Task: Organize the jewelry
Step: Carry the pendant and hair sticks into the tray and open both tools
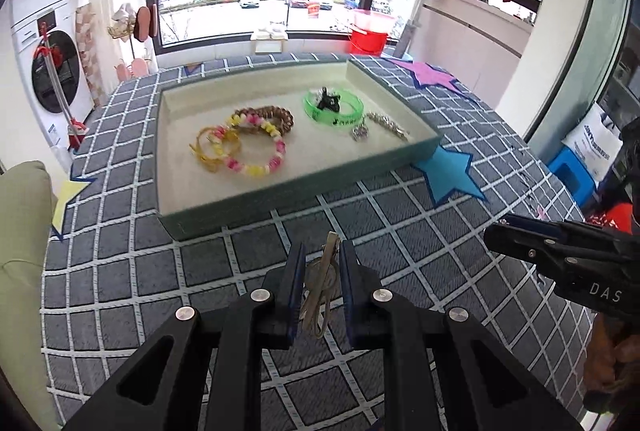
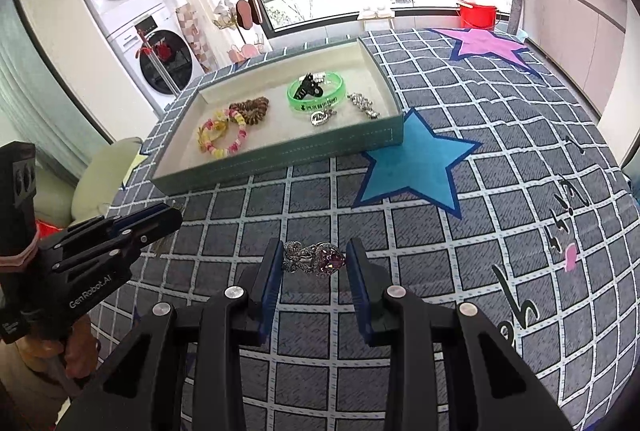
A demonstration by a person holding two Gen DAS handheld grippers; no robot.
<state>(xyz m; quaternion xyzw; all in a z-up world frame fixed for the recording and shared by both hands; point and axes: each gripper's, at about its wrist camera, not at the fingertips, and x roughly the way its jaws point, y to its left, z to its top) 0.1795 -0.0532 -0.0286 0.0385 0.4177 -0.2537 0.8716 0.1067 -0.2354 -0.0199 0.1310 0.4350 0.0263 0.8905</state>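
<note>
A green-walled tray [image 1: 304, 187] [image 2: 280, 155] holds a pink-yellow bead bracelet [image 1: 256, 147], a brown chain bracelet [image 1: 276, 115], a green bangle [image 1: 334, 111] with a black clip, and a silver chain [image 1: 384, 125]. My left gripper [image 1: 322, 251] stands in front of the tray, its pads close around a gold hair clip [image 1: 320, 291]; it also shows in the right wrist view [image 2: 160, 219]. My right gripper [image 2: 314, 251] has a silver bracelet with a purple stone [image 2: 316, 259] between its pads, which touch its ends; it also shows in the left wrist view [image 1: 492, 231].
The table wears a grey grid cloth [image 2: 460, 271] with a blue star [image 2: 412, 167] by the tray and a purple star [image 2: 488, 43] beyond. A green cushion [image 1: 20, 251] sits at the left edge. A red bucket [image 1: 368, 35] stands behind the table.
</note>
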